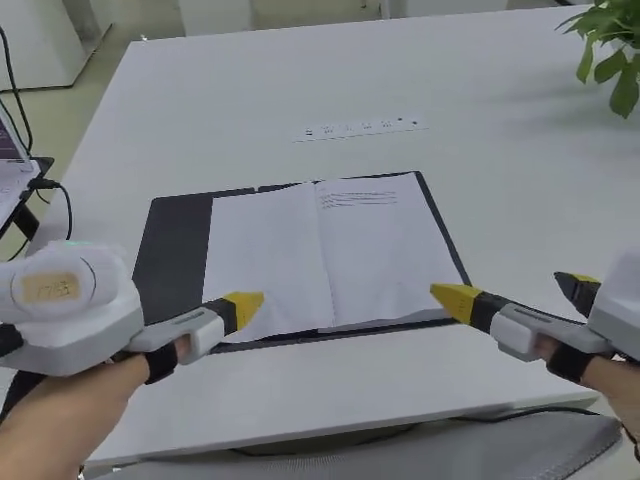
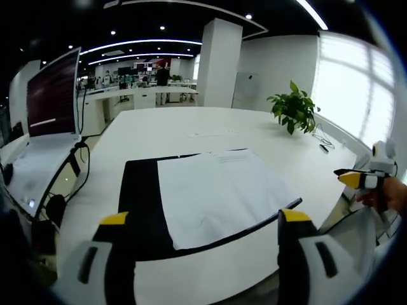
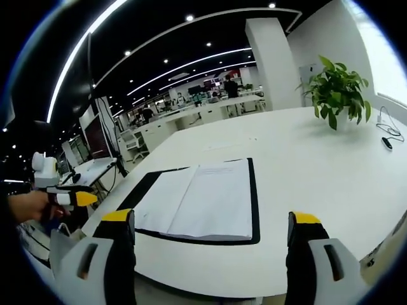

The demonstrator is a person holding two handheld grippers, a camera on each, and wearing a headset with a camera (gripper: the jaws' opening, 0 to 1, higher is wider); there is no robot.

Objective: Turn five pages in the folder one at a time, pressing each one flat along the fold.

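Note:
A black folder [image 1: 175,250] lies open on the white table [image 1: 300,390], its white pages [image 1: 330,250] spread flat on both sides of the fold. My left gripper [image 2: 203,222] hovers open at the near left corner of the folder [image 2: 143,210], clear of it; one yellow fingertip [image 1: 243,303] shows in the head view. On the near right, my right gripper [image 1: 517,292] is open too, with nothing between its jaws. It looks along the table toward the folder [image 3: 203,197] from short of the near right corner.
A socket strip [image 1: 360,127] is set in the table beyond the folder. A potted plant [image 1: 610,45] stands at the far right. A laptop [image 1: 10,160] and its cable sit off the table's left side. The table's front edge runs just below the grippers.

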